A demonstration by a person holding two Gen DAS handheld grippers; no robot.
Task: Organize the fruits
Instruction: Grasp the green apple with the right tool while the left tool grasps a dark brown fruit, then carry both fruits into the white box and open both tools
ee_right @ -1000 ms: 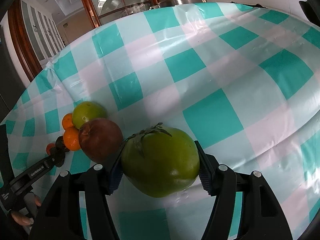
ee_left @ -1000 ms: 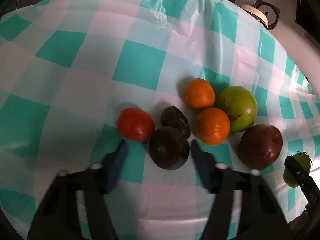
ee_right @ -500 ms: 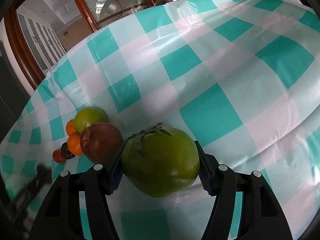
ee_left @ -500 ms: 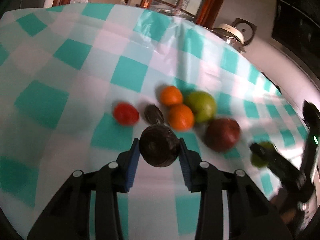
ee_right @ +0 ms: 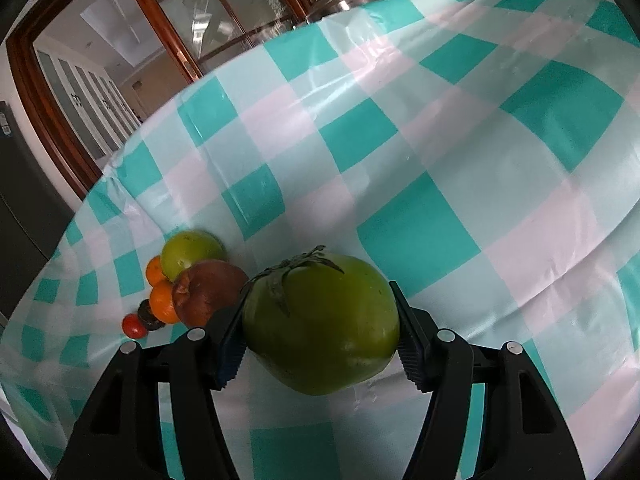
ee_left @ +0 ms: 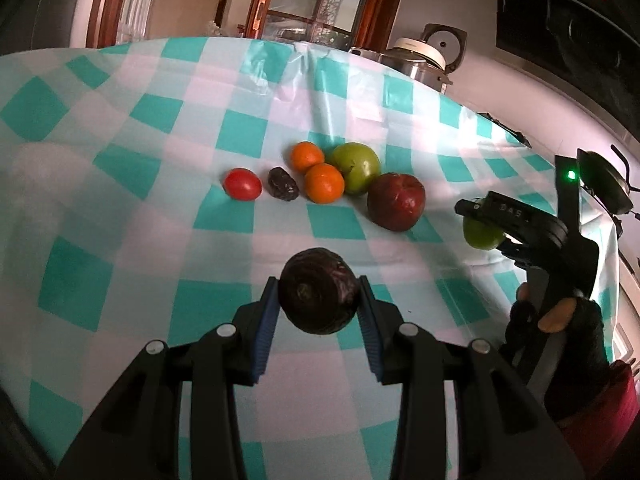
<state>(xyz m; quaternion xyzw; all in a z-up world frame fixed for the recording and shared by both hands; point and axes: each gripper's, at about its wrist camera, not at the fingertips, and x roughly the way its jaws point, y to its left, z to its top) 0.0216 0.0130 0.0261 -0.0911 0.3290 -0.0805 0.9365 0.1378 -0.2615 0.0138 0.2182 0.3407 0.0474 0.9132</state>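
My left gripper (ee_left: 318, 300) is shut on a dark purple round fruit (ee_left: 318, 290), held above the checked tablecloth. My right gripper (ee_right: 320, 320) is shut on a green tomato (ee_right: 320, 324) with a stem; the same right gripper (ee_left: 486, 224) and green tomato (ee_left: 480, 234) show at the right of the left wrist view, with a gloved hand on the handle. On the cloth lie a red tomato (ee_left: 242, 184), a small dark fruit (ee_left: 283, 189), two oranges (ee_left: 324, 183), a green fruit (ee_left: 356, 168) and a dark red fruit (ee_left: 396, 201).
The table wears a teal and white checked cloth (ee_left: 160, 240). A rice cooker (ee_left: 424, 58) stands behind its far edge, with a wood-framed glass door (ee_right: 168, 36) beyond. The fruit row (ee_right: 188, 280) lies left of my right gripper.
My left gripper closed on the dark purple fruit, lifted it and drew back from the row. The right gripper has kept its hold on the green tomato and barely moved.
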